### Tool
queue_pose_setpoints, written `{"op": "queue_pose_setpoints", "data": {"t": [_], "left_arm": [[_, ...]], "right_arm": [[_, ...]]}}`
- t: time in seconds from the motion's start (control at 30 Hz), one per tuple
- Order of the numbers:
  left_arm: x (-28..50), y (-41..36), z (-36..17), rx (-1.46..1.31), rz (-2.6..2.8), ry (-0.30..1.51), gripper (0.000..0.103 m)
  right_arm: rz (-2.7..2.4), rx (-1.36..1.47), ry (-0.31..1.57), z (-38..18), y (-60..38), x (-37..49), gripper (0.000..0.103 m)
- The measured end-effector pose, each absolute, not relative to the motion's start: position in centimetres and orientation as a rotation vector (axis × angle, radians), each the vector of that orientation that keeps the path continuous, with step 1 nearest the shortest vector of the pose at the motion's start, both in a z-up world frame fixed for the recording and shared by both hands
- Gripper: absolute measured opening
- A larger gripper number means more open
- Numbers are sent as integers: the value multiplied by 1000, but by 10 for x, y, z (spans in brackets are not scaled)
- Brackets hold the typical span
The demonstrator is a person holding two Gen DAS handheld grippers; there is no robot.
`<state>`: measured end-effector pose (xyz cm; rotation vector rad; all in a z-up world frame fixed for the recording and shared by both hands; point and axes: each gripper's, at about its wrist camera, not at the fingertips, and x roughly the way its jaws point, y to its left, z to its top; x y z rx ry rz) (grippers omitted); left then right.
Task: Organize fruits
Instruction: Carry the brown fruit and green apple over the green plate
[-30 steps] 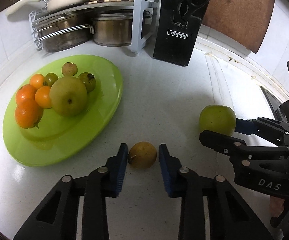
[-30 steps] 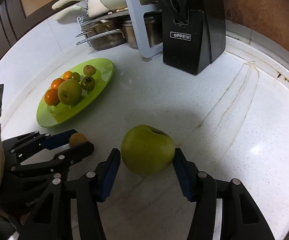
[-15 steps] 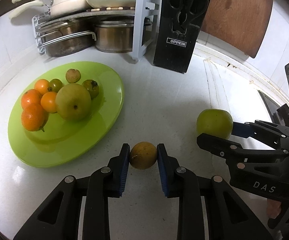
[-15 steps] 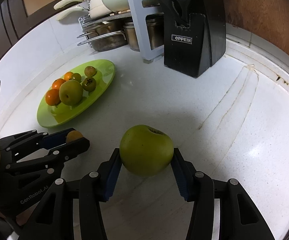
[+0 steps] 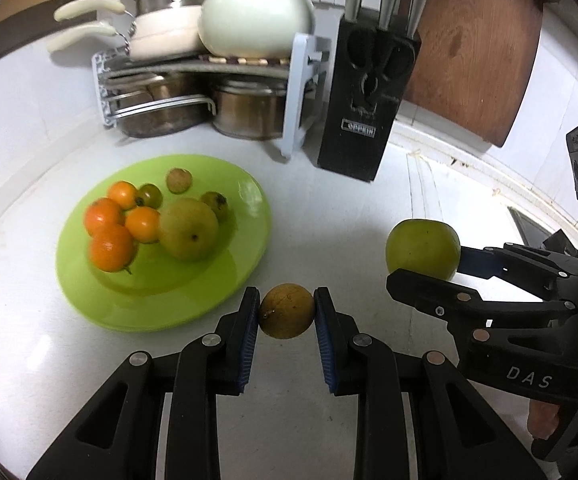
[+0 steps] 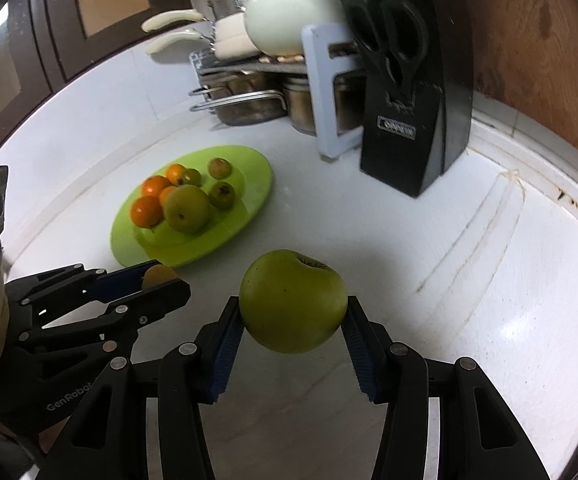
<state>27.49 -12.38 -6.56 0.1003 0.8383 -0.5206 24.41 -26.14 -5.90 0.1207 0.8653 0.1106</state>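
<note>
Two tongs: both gripping fruit.
Left tongs (image 5: 287,312): clamping brown fruit (image 5: 287,311).
Right tongs (image 6: 292,322): clamping green apple (image 6: 293,300).
Advice: lowering gently onto green plate (image 5: 101,300).

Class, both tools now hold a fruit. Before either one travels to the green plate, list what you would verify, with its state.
1. Left tool shut on the small brown fruit, both pads touching: ok.
2. Right tool shut on the green apple: ok.
3. Apple lifted off the counter: ok, by the gap under it.
4. Free room on the green plate near its front rim: ok.
5. Grip firm enough for travel: cannot tell.
6. Tools apart from each other: ok.
</note>
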Motion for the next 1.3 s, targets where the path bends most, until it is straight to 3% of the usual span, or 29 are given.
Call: {"op": "queue_pose_setpoints", "data": {"t": [0.6, 1.3], "left_arm": [[267, -76, -27, 90, -438, 729, 28], [314, -45, 1, 109, -399, 668, 28]], "right_arm": [[180, 76, 783, -21, -218, 251, 51], [235, 59, 726, 2, -179, 304, 51]]}}
